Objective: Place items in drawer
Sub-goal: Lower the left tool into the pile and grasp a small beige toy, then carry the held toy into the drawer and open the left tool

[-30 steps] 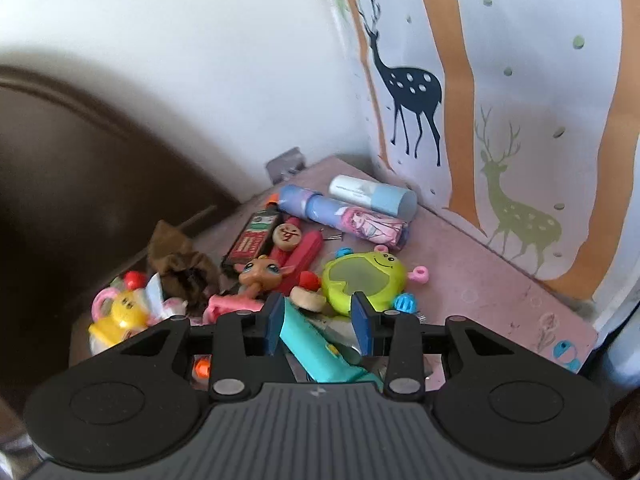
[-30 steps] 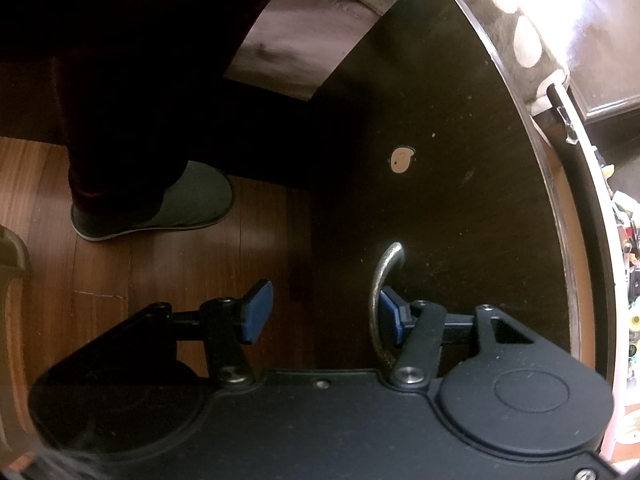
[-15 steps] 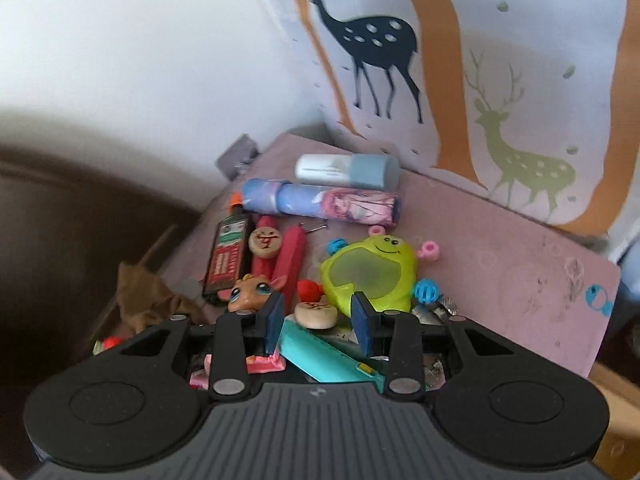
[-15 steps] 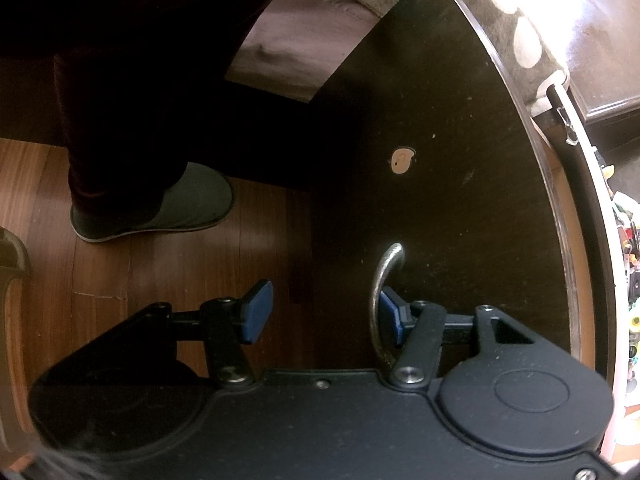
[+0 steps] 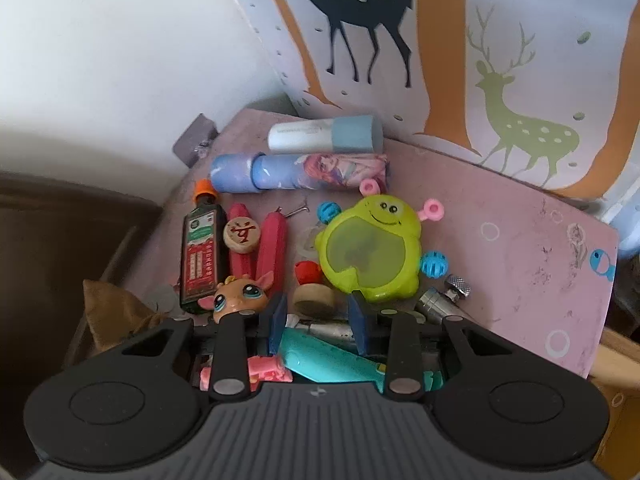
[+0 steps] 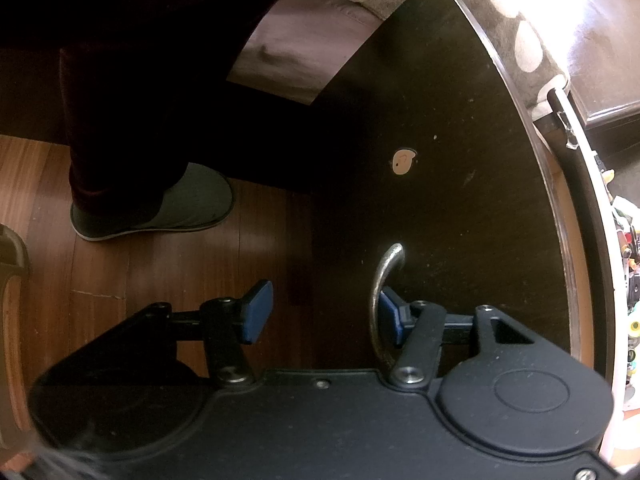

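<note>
Left gripper [image 5: 316,320] low over a heap of toys, jaws closing around a teal toy [image 5: 328,360] without pressing it; green frog toy [image 5: 368,252] at one o'clock. Right gripper [image 6: 322,314] spread apart, one pad [image 6: 390,316] hooked behind metal handle [image 6: 382,296] at three o'clock, dark drawer front [image 6: 460,184] behind.

Left wrist view: steeply downward, close above the toy-strewn pink liner [image 5: 520,248]; wall and deer-print curtain [image 5: 500,80] from 10 to 2 o'clock.
Right wrist view: steeply downward, close against the dark drawer front [image 6: 460,160]; wooden floor [image 6: 120,280] at 9 o'clock.
Shared: possibly the toys [image 6: 630,240], a sliver at 3 o'clock.
</note>
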Tool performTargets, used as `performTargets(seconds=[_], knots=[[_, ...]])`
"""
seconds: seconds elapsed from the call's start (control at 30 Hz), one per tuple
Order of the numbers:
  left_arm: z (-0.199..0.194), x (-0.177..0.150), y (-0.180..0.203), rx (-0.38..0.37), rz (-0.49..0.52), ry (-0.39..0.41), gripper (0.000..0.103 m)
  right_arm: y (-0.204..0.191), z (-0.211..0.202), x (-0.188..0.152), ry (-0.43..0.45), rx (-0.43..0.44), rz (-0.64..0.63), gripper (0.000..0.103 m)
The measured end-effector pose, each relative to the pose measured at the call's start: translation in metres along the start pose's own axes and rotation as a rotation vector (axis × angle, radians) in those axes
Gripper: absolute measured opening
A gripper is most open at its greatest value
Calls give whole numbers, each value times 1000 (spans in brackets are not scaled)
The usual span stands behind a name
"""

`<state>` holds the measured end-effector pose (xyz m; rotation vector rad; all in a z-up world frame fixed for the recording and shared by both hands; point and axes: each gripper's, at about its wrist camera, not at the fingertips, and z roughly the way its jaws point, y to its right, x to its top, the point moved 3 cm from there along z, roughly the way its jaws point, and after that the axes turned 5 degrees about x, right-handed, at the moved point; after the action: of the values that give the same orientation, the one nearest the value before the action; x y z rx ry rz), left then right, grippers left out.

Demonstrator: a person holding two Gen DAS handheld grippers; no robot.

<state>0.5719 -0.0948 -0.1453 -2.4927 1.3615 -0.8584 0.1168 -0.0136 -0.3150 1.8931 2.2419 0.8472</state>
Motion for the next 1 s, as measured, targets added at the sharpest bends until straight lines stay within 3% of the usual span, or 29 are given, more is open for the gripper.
performTargets(seconds=[0.47,0.53,0.57,0.63,1.0], knots=[[20,10,10,53,83,-59,32,-1,0,3,-9,-5,16,57],[21,10,9,36,82,-58,26,-1,0,3,-9,-5,15,57],[22,10,10,28,87,-59,15,-1,0,3,-9,-5,14,57],[21,8,13,29,107,-61,10,-1,1,3,-9,-4,14,57],[-33,8,13,92,22,34,10,0,0,3,-13,-4,16,56]])
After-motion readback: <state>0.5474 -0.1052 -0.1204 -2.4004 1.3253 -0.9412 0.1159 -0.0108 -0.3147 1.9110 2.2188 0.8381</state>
